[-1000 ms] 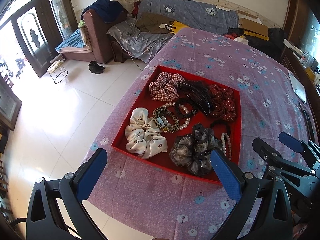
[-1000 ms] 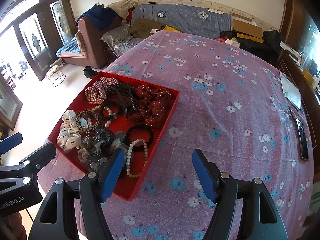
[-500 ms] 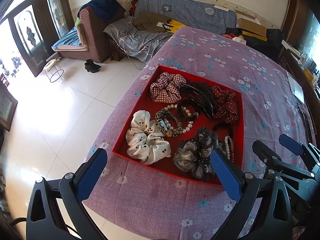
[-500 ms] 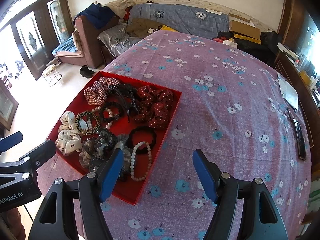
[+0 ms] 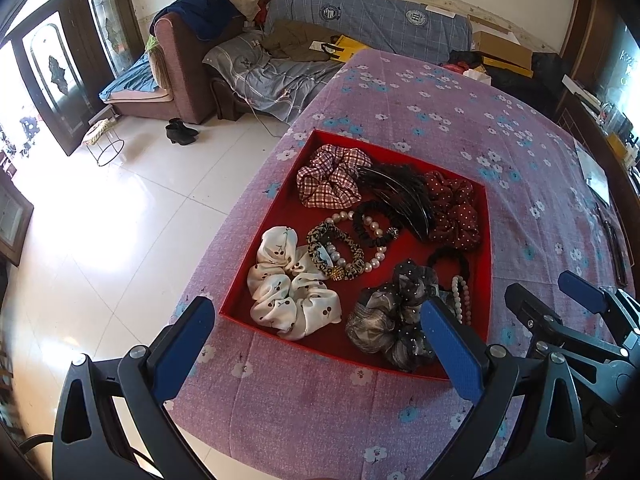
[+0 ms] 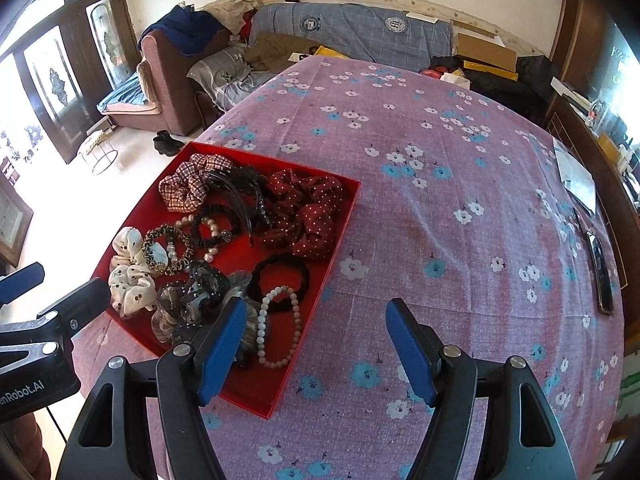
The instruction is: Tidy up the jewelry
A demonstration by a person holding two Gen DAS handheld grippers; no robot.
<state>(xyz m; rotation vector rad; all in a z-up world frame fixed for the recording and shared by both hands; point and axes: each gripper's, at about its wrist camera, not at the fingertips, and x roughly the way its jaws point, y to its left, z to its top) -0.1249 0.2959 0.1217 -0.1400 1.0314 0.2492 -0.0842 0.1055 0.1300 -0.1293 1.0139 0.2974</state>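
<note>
Left wrist view: the left gripper hangs above the near edge of the red tray, its blue fingers spread wide with nothing between them. All the jewelry and hair pieces lie inside the tray: a plaid scrunchie at its far left corner, a black hair clip beside it, a dotted maroon scrunchie at the far right, a white cherry-print scrunchie at the near left, a leopard-print band and a pearl bracelet in the middle, a grey gauze scrunchie at the near right. The right gripper shows just right of the tray.

Right wrist view: the right gripper is also wide open and empty, poised over the tray's near right corner, where a white bead bracelet lies against a black hair tie. Nothing of the set lies on the flowered cloth outside the tray.

As to progress, the pieces sit gathered but overlapping in one tray. That fits a set collected and finished, or one waiting to be sorted out; these views do not settle which.

Against a second ago, both cameras have pulled back slightly from the tray, which shows smaller with more cloth in front of it. The pieces lie as they did, and both grippers are as wide open as then.
</note>
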